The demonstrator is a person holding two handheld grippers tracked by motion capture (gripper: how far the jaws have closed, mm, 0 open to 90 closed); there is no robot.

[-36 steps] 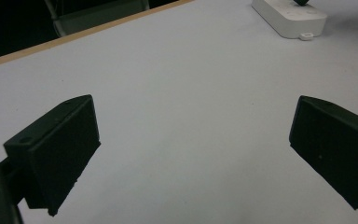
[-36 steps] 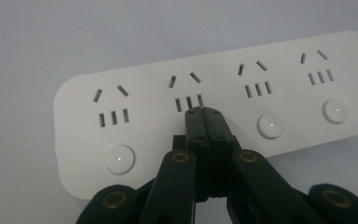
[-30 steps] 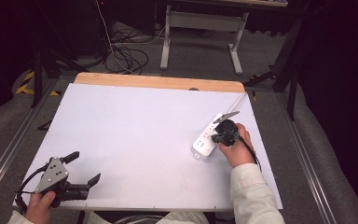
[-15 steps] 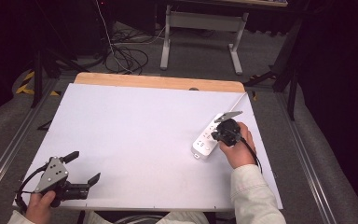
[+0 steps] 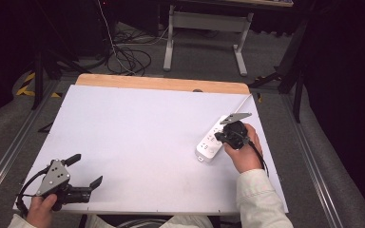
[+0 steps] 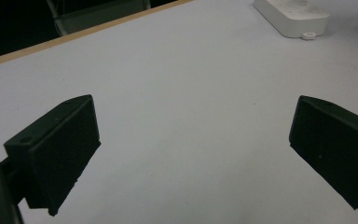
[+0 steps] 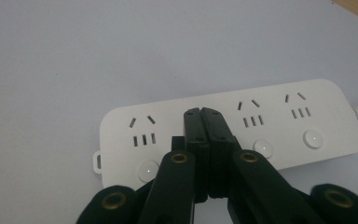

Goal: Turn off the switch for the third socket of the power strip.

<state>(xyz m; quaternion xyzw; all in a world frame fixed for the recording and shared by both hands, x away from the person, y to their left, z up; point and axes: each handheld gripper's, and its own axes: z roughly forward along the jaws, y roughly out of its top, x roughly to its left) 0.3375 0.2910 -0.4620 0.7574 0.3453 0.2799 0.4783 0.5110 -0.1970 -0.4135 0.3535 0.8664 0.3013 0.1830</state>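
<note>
Dim room with dark floor, tangled cables [image 5: 123, 54] and a metal frame leg [image 5: 240, 50] beyond a white counter [image 5: 138, 137] edged in pale wood along its far side

White power strip [image 5: 214, 140] lying flat near the counter's right edge, angled, its cord [image 5: 244, 102] running off toward the far right corner; seen in the right gripper view [image 7: 233, 128] as a row of sockets, each with a round button below

Right gripper [image 5: 229, 133] over the strip's middle, jaws pressed together with nothing between them, tips [image 7: 203, 114] pointed down at the strip's top face between two sockets; touching or just above, cannot tell

Right hand [image 5: 243, 154] behind it, pale sleeve [image 5: 259, 202] coming in from the near edge

Left gripper [image 5: 86, 172] well apart at the counter's near left corner, jaws spread wide over bare white surface, holding nothing, gripped by the left hand [image 5: 43, 209]; in the left gripper view, one end of the strip [image 6: 291, 14] at the far upper right, beyond the spread jaws
</note>
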